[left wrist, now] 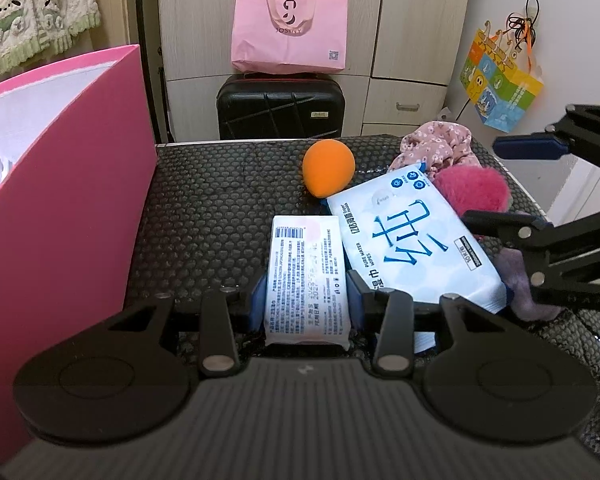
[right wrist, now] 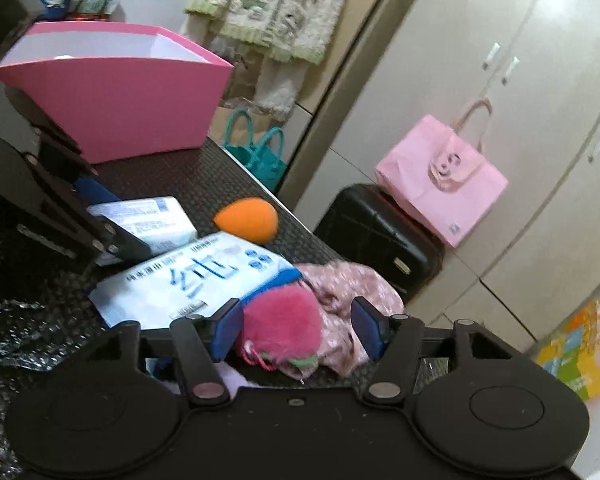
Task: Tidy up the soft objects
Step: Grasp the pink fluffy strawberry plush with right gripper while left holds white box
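My left gripper (left wrist: pixel 307 284) is shut on a small white tissue pack (left wrist: pixel 306 256), its blue pads pressing both long sides. Beside that pack lies a large blue-and-white wet wipes pack (left wrist: pixel 412 236), with an orange egg-shaped sponge (left wrist: pixel 328 168) behind them. My right gripper (right wrist: pixel 296 308) stands open around a fluffy pink pouch (right wrist: pixel 284 312). The left pad is against the fluff and the right pad stands clear of it. A floral pink cloth (right wrist: pixel 348 284) lies under and behind the pouch. A pink open box (left wrist: pixel 60 184) stands at the table's left end.
Everything lies on a black bubble-textured mat (left wrist: pixel 204 208). A purple soft item (left wrist: pixel 516 276) peeks out under the wipes pack. Beyond the far table edge are a black suitcase (left wrist: pixel 280 108) with a pink tote bag (left wrist: pixel 290 28) on it, wardrobe doors, and a colourful bag (left wrist: pixel 500 88) on the wall.
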Available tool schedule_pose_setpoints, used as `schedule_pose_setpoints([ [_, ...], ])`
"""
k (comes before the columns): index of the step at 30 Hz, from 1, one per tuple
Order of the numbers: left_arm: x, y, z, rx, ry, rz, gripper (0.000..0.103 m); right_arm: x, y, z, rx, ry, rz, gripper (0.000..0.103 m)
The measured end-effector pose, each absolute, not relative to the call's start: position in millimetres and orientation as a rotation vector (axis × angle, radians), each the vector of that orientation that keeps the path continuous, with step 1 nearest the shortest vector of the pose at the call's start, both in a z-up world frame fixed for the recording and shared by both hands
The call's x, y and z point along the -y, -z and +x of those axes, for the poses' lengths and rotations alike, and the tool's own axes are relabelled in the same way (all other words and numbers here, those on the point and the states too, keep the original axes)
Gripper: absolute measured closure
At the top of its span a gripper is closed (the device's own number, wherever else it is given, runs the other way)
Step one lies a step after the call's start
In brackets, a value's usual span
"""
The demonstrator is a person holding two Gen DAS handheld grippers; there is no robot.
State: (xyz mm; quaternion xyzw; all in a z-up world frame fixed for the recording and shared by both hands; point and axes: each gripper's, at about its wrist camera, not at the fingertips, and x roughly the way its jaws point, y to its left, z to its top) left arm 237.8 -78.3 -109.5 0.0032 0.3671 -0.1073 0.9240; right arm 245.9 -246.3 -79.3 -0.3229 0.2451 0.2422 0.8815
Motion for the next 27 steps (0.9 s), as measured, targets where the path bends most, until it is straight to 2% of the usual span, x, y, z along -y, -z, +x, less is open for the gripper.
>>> schedule_pose_setpoints([
  [3, 79, 110, 239, -0.751, 0.21, 0.014, 0.063, 242, 80, 253, -0.559, -0.6, -0.671, 0.056],
  [8, 81, 112, 239, -0.748, 0.209, 0.026, 0.063, 257, 83, 276, -0.661, -0.564, -0.54, 0.051],
  [12, 86, 115, 239, -0.737, 0.196, 0.049, 0.062, 259, 91, 274, -0.658, -0.559, -0.528, 0.049],
  [14, 87, 115, 239, -0.733, 0.192, 0.056, 0.062, 258, 94, 273, -0.655, -0.546, -0.542, 0.053],
  [19, 83, 111, 234, -0.715, 0.19, 0.038, 0.064, 266, 79, 262, -0.628, -0.506, -0.437, 0.074],
  [27, 73, 92, 210, -0.641, 0.2, -0.018, 0.064, 278, 58, 245, -0.591, -0.461, -0.326, 0.075],
])
